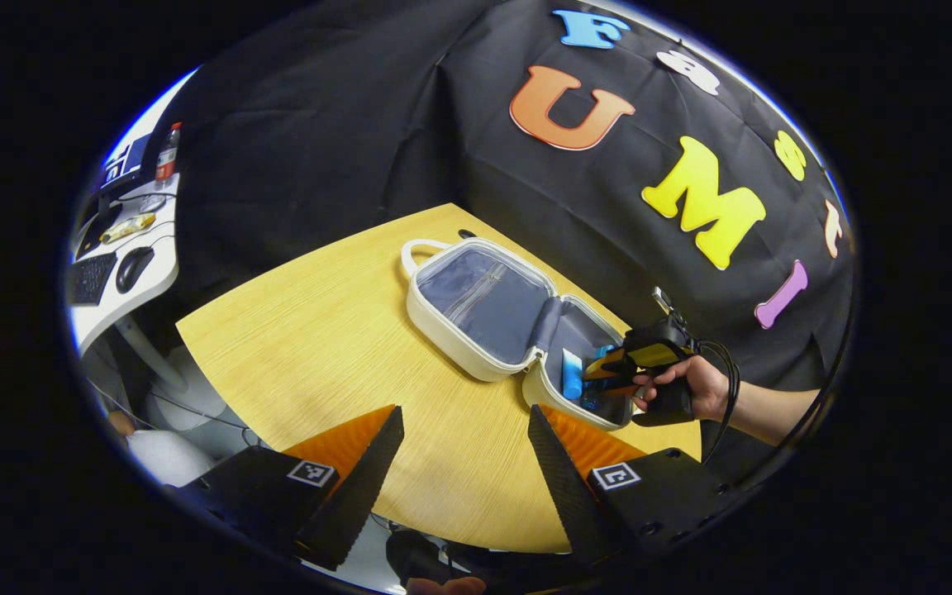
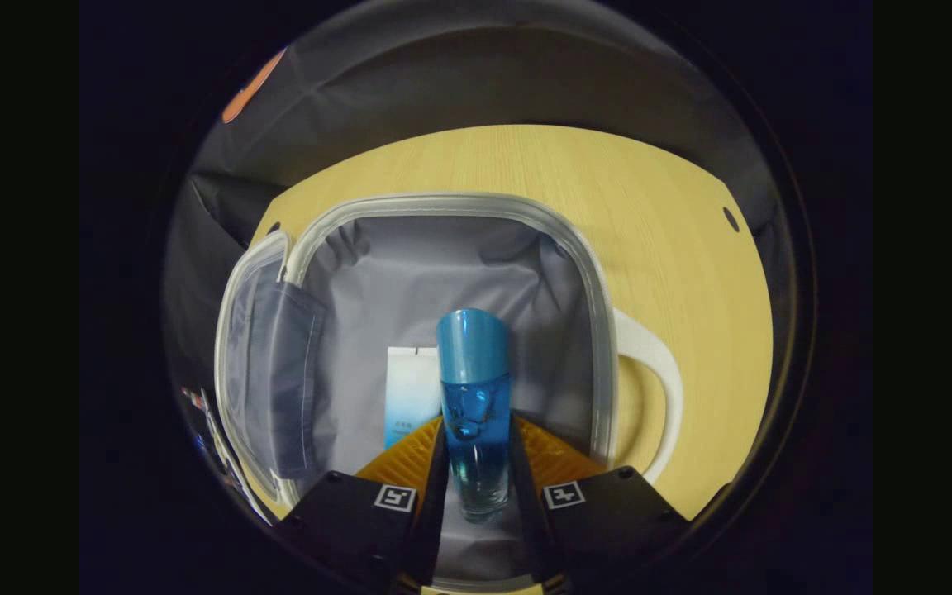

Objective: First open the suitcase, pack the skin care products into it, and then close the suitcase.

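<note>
A white suitcase (image 1: 476, 351) lies open on the wooden table (image 1: 319, 347), its grey-lined lid flat on the far side. In the left gripper view, a hand holds my right gripper (image 1: 608, 368) over the nearer half, beside a white and blue tube (image 1: 572, 373). My left gripper (image 1: 464, 450) hovers open above the table's near edge, holding nothing. In the right gripper view, my right gripper (image 2: 476, 463) is shut on a blue bottle (image 2: 474, 397) with a blue cap, held inside the suitcase's grey compartment (image 2: 410, 281). The tube (image 2: 411, 392) lies just left of the bottle.
The suitcase's white handle (image 2: 658, 388) rests on the table to the right in the right gripper view. A white desk (image 1: 125, 264) with a keyboard, a mouse and a bottle stands beyond the table's left side. A cable hole (image 2: 730, 219) marks the tabletop.
</note>
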`<state>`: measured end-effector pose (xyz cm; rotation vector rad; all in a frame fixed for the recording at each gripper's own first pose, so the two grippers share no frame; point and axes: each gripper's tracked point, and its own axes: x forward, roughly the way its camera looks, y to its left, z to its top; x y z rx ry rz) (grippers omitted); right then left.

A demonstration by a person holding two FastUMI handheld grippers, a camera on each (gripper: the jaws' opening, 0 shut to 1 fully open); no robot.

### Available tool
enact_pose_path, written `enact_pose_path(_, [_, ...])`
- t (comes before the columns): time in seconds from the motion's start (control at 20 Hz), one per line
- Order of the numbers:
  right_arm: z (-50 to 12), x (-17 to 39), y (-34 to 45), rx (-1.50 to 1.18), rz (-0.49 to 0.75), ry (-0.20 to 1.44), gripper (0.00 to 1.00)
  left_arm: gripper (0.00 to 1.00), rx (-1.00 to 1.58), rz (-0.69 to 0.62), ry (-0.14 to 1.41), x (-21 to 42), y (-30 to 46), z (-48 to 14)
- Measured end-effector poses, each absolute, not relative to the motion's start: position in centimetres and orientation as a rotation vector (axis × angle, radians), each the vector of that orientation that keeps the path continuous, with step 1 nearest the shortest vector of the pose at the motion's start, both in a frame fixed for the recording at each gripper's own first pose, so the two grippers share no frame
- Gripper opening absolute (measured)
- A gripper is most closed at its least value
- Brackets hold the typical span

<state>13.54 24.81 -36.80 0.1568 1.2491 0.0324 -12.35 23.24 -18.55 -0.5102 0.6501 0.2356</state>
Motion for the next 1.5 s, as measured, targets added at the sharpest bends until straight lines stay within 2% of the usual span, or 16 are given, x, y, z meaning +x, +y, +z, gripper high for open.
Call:
enact_pose_path(0.1, [-36.3, 13.6, 24.9, 0.171, 0.039, 1.238, 0.41, 0.97, -0.5, 0.221, 0.657, -12.0, 23.1, -18.5])
enact_pose_path(0.15, [-35.8, 13.6, 24.7, 0.175, 0.036, 1.227, 0.37, 0.97, -0.501, 0.212, 0.654, -11.6, 23.1, -18.5])
enact_pose_path(0.25, [-33.7, 13.0, 24.5, 0.203, 0.057, 1.193, 0.47, 0.97, -0.498, 0.211, 0.639, -10.9, 24.0, -18.4])
enact_pose_path(0.3, [-32.3, 12.4, 24.3, 0.213, 0.072, 1.172, 0.57, 0.97, -0.501, 0.208, 0.628, -10.4, 24.6, -18.2])
enact_pose_path(0.45, [-26.6, 9.8, 23.3, 0.244, 0.166, 1.061, 0.68, 0.97, -0.499, 0.215, 0.557, -8.2, 27.8, -17.7])
enact_pose_path(0.5, [-24.4, 9.2, 22.1, 0.229, 0.18, 0.997, 0.68, 0.97, -0.501, 0.216, 0.529, -7.3, 28.9, -17.6])
enact_pose_path(0.55, [-22.3, 8.8, 20.9, 0.213, 0.193, 0.925, 0.63, 0.97, -0.51, 0.214, 0.502, -6.0, 30.1, -17.8])
enact_pose_path(0.6, [-20.0, 8.2, 19.7, 0.192, 0.207, 0.852, 0.68, 0.97, -0.527, 0.207, 0.485, -4.8, 31.1, -18.1])
enact_pose_path(0.8, [-13.5, 5.6, 14.8, 0.056, 0.25, 0.646, 0.68, 0.97, -0.645, 0.144, 0.385, 0.4, 35.6, -19.8])
enact_pose_path(0.9, [-11.8, 4.7, 12.7, 0.026, 0.239, 0.61, 0.68, 0.96, -0.699, 0.166, 0.301, 3.7, 39.5, -21.0])
enact_pose_path(1.05, [-10.1, 3.8, 9.5, -0.021, 0.183, 0.592, 0.68, 0.95, -0.867, 0.193, 0.303, 7.1, 42.4, -24.4])
enact_pose_path(1.25, [-9.8, 2.7, 6.4, -0.092, 0.117, 0.583, 0.69, 0.92, -1.033, 0.21, 0.395, 9.6, 43.6, -28.8])
enact_pose_path(1.5, [-10.6, 1.0, 5.5, 0.01, 0.061, 0.612, 0.7, 0.87, -1.104, 0.181, 0.456, 12.8, 42.1, -30.7])
